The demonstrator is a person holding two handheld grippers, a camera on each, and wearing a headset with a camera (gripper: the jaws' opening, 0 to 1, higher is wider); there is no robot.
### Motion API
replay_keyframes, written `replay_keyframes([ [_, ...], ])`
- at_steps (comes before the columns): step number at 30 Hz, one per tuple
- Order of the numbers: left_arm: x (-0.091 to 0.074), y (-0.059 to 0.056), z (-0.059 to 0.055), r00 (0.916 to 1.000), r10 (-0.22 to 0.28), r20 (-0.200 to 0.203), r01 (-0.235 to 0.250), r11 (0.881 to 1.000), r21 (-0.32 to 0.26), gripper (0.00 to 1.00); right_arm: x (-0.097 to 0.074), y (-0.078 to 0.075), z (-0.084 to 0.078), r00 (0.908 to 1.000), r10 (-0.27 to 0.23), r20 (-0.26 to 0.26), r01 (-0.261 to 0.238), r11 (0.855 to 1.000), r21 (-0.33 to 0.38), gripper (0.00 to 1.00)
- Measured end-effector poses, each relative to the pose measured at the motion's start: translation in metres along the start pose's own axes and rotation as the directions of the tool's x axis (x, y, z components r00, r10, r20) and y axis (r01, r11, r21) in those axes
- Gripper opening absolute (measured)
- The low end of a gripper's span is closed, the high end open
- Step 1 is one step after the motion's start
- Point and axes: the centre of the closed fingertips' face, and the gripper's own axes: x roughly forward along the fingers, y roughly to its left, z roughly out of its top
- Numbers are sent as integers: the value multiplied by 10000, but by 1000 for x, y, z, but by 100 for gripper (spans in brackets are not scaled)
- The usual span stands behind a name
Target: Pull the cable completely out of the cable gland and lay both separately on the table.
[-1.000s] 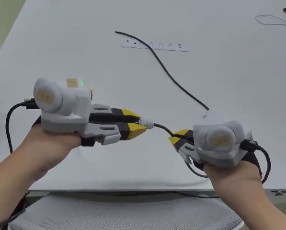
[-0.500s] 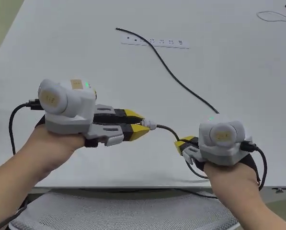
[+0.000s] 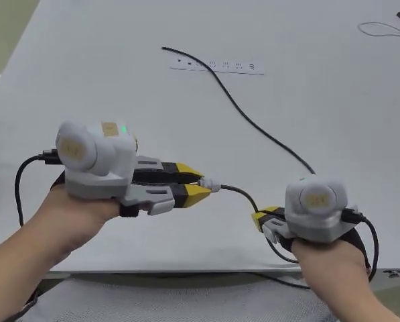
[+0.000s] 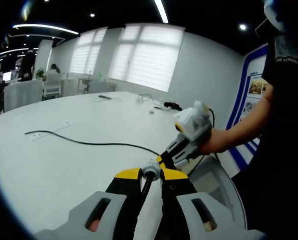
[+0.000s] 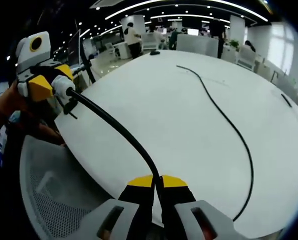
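A long black cable (image 3: 250, 124) runs across the white table (image 3: 119, 80), from its free end at the far left down to my right gripper (image 3: 260, 219), which is shut on it. In the right gripper view the cable (image 5: 119, 132) leaves my jaws and enters the white cable gland (image 5: 61, 86). My left gripper (image 3: 198, 185) is shut on the gland (image 3: 210, 184), above the table's front edge. In the left gripper view the gland (image 4: 150, 170) sits between my yellow fingertips, with the right gripper (image 4: 164, 159) just beyond it.
A white power strip (image 3: 216, 66) lies flat at the far middle, under the cable. A thin white wire (image 3: 384, 28) lies at the far right. A grey mesh chair seat (image 3: 173, 298) sits below the table's front edge. Black tether cables hang from both grippers.
My right gripper has drawn back toward me and to the right with the cable, so the gap to the gland is wider. The left gripper has stayed nearly still.
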Motion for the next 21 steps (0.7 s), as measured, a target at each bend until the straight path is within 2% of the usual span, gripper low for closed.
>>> replay_keyframes([
  [3,0,2,-1,10000,7,0,-7,10000,-39,14,-1,0,2,10000,-63,48,66,9982,-595,0],
  [13,-7,8,6,9997,167,150,-165,9998,-93,15,-10,3,9,9998,-9,185,39,9867,-1623,1],
  [17,-8,8,4,9998,186,89,-186,9998,-69,15,-13,2,15,9992,-238,333,300,9795,-1993,17],
  [19,-9,8,4,9998,185,85,-185,9998,-77,15,-15,5,17,9992,-162,361,234,9776,-2092,15],
  [21,-9,8,4,9998,195,69,-195,9998,-97,15,-17,7,20,9990,-126,440,221,9744,-2237,18],
])
